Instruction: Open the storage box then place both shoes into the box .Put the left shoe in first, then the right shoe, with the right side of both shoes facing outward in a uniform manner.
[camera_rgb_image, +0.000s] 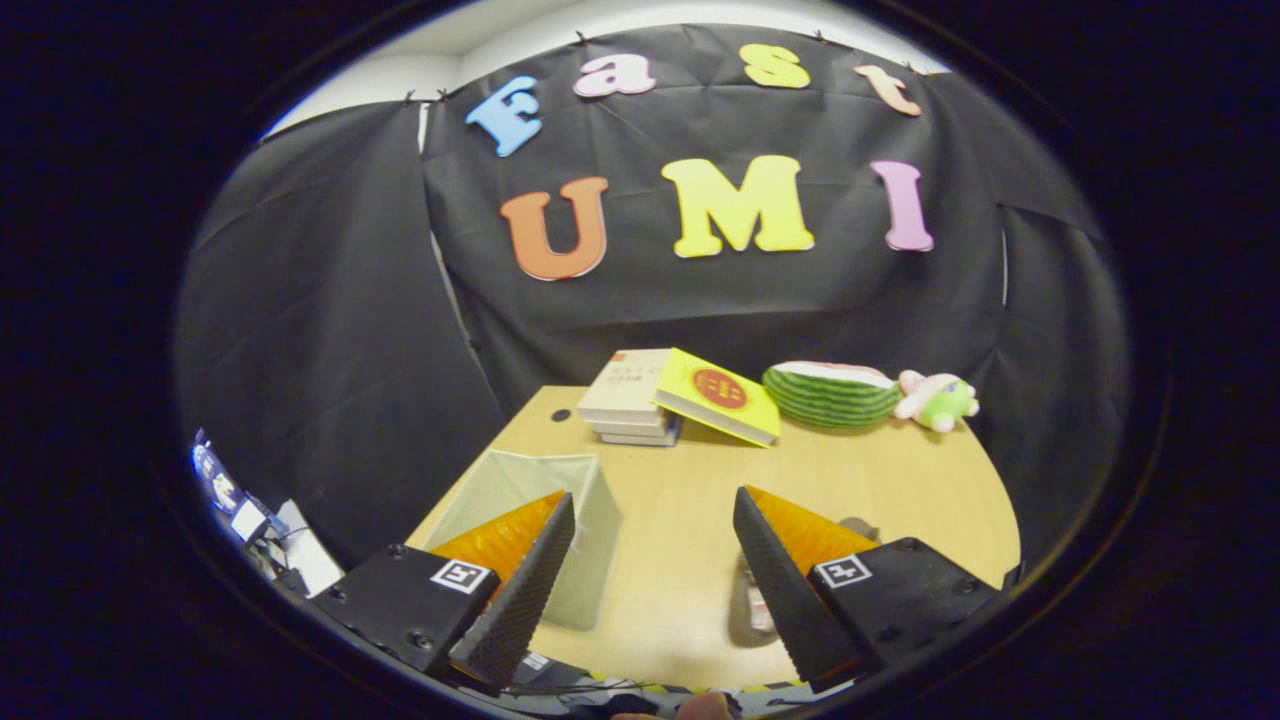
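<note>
My gripper (655, 515) hangs open above the wooden table (890, 490), its two black fingers with orange backs spread wide and nothing between them. A pale grey-green storage box (590, 500) stands on the table under and just beyond the left finger (530, 580), which hides part of it. Whether the box is open I cannot tell. Below the inner edge of the right finger (775, 570) lies a small greyish thing (755, 605), mostly hidden; it may be part of a shoe.
At the table's far side lie a stack of books (625, 400) with a yellow book (715, 395) leaning on it, a watermelon plush (830, 392) and a small green-and-pink plush toy (938, 398). Cables and devices (250, 515) sit off the table's left edge.
</note>
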